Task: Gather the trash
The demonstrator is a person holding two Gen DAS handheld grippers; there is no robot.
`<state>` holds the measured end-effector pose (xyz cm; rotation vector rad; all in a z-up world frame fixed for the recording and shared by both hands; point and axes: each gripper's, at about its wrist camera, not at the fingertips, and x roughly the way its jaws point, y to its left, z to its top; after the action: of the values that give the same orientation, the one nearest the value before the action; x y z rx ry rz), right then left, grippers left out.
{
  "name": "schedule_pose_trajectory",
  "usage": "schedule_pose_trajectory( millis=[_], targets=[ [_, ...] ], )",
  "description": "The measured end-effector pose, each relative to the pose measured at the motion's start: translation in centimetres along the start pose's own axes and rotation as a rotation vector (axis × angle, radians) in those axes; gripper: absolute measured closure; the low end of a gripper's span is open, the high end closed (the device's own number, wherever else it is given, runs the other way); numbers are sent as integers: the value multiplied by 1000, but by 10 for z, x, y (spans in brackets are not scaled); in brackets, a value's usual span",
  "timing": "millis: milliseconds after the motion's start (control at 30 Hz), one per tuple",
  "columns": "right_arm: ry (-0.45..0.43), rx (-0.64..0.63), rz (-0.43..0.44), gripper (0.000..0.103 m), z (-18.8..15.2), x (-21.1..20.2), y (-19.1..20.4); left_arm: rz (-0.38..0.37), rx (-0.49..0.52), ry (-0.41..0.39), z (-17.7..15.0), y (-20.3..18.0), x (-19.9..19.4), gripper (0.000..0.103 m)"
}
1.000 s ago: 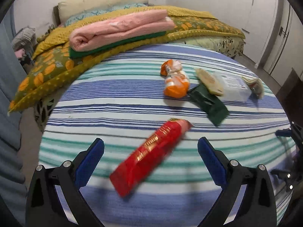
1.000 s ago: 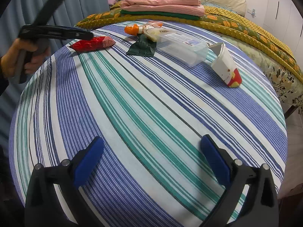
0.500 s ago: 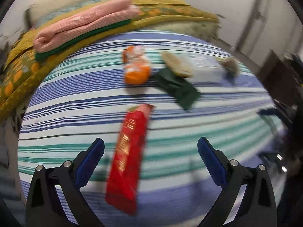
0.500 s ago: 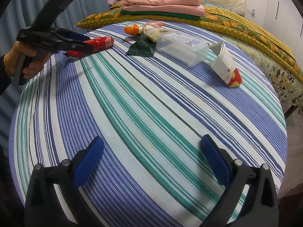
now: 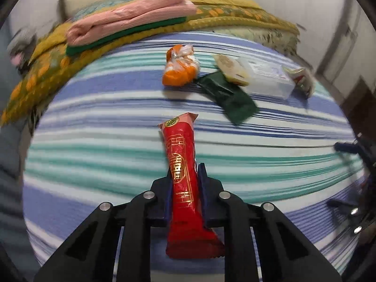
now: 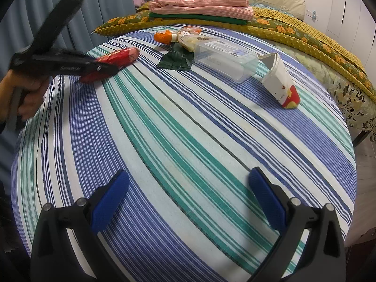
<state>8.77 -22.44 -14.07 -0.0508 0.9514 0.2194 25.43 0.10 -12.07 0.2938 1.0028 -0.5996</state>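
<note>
My left gripper (image 5: 183, 176) is shut on a long red snack wrapper (image 5: 181, 159), pinching its middle just above the striped tablecloth (image 5: 94, 141); the wrapper also shows in the right wrist view (image 6: 119, 57), held by the left gripper (image 6: 107, 69). Beyond it lie an orange wrapper (image 5: 179, 67), a dark green wrapper (image 5: 229, 96), a beige packet (image 5: 231, 69), a clear plastic box (image 5: 268, 77) and a crushed paper cup (image 6: 279, 82). My right gripper (image 6: 188, 197) is open and empty over the near part of the table.
A bed with a yellow patterned blanket (image 6: 305, 33) and folded pink and green cloths (image 6: 202, 8) stands just behind the table. Blue curtains (image 6: 94, 4) hang at the left. White cupboards (image 6: 347, 7) are at the right.
My left gripper has moved in over the red wrapper and shut on it. The wrapper now points straight ahead. The right gripper has not moved.
</note>
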Motion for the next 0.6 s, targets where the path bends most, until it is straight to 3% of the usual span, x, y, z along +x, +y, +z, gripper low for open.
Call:
schedule_pose_trajectory(
  millis=[133, 233, 267, 300, 333, 400, 600],
  targets=[
    [0, 0, -1, 5, 0, 0, 0, 9, -103, -15, -25, -31, -14, 85],
    [0, 1, 0, 5, 0, -1, 0, 44, -112, -57, -41, -56, -20, 83],
    [0, 1, -1, 4, 0, -1, 0, 65, -107, -70, -45, -61, -22, 78],
    [0, 0, -1, 5, 0, -1, 0, 74, -106, -76, -48, -64, -22, 67],
    [0, 1, 0, 4, 0, -1, 0, 68, -108, -86, -50, -66, -22, 63],
    [0, 1, 1, 4, 0, -1, -1, 61, -113, -98, -52, -70, -22, 45],
    [-13, 67, -17, 5, -3, -6, -14, 120, -46, -80, -50, -85, -13, 13]
  ],
)
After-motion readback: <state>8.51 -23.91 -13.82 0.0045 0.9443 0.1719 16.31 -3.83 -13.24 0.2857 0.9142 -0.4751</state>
